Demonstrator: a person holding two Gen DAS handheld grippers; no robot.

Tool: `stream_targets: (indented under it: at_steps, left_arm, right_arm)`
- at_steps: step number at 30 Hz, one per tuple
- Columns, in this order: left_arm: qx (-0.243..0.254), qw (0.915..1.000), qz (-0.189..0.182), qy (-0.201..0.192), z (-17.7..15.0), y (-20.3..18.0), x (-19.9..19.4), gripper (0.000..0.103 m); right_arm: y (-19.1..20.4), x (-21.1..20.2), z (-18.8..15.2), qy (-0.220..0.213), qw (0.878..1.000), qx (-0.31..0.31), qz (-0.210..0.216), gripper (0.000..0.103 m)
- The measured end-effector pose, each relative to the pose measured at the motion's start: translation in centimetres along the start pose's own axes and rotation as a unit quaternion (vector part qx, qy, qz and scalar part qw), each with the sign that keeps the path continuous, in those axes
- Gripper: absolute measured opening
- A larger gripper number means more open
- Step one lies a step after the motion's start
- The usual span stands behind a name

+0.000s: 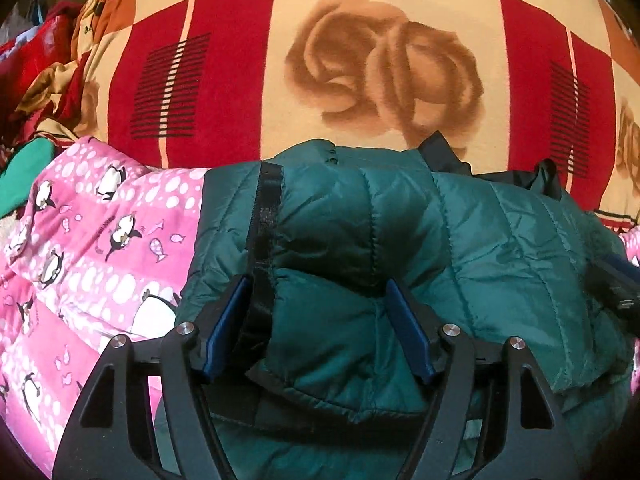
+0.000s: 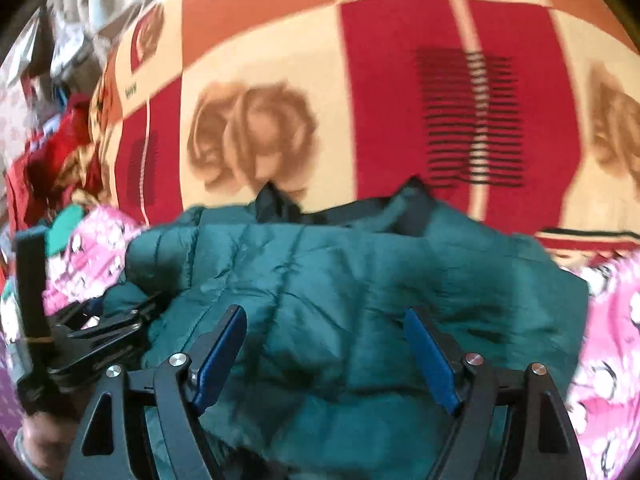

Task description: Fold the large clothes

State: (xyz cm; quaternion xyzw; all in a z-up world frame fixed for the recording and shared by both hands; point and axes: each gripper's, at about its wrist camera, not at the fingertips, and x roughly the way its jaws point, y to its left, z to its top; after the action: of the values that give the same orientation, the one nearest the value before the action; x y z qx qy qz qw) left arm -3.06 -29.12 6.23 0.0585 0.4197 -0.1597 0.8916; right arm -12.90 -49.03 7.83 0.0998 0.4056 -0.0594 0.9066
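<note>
- both grippers hang over the green jacket (image 1: 400, 232) with jaws spread. left gripper (image 1: 316, 328) straddles a puffy fold and the black zipper strip (image 1: 264, 232); its blue pads (image 1: 226, 328) stand clear of the fabric on either side as far as i can tell, so nothing is pinched. right gripper (image 2: 324, 356) is likewise spread above the jacket's middle, holding nothing.
- jacket lies bunched on the pink penguin blanket (image 1: 80, 248), its far edge just reaching the red-and-cream rose bedspread (image 1: 384, 76) behind. it looks partly folded: one padded layer is doubled over near the left gripper, with dark lining (image 1: 444, 156) poking out at the far edge.
- step in hand, as i judge it: between grabs, a fold laid down and let go, the next hold not yet taken.
- next move likely calls for finding a clean edge or corner of the doubled layer, closing on both thicknesses and carrying it across; the slick quilted shell may slip or spring back, so a deep bite seems wise.
- left view is sharp and shows the zipper strip and stitching, plus a sliver of the right gripper at its right edge.
- right view is blurred; only it shows the left gripper's body (image 2: 92, 340) from the side and the person's hand (image 2: 44, 444) under it, and more pink blanket on the jacket's right.
</note>
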Motion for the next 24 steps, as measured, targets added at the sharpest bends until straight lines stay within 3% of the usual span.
stream_targets:
  at_steps: [3,7,15,21,24]
  left_arm:
    - [-0.001,1.0,0.0,0.0,-0.1,0.1,0.2,0.072]
    - [0.003,1.0,0.004,0.001,-0.3,-0.1,0.5,0.073]
    - [0.004,1.0,0.006,-0.002,-0.5,0.0,0.6,0.074]
    - [0.008,0.9999,0.012,-0.004,-0.7,-0.3,0.7,0.077]
    - [0.01,0.9998,0.017,-0.006,-0.7,-0.4,0.7,0.078]
  right_arm:
    - [1.1,3.8,-0.3,0.034,0.999,-0.013,-0.028,0.081]
    - [0.6,5.6,-0.7,0.032,0.999,0.0,-0.035,0.085]
    - [1.8,-0.7,-1.8,-0.005,0.999,-0.02,-0.024,0.084]
    - [1.0,1.7,-4.7,0.036,0.998,-0.021,-0.037,0.088]
    - [0.7,1.7,-4.3,0.039,0.999,-0.016,-0.028,0.088]
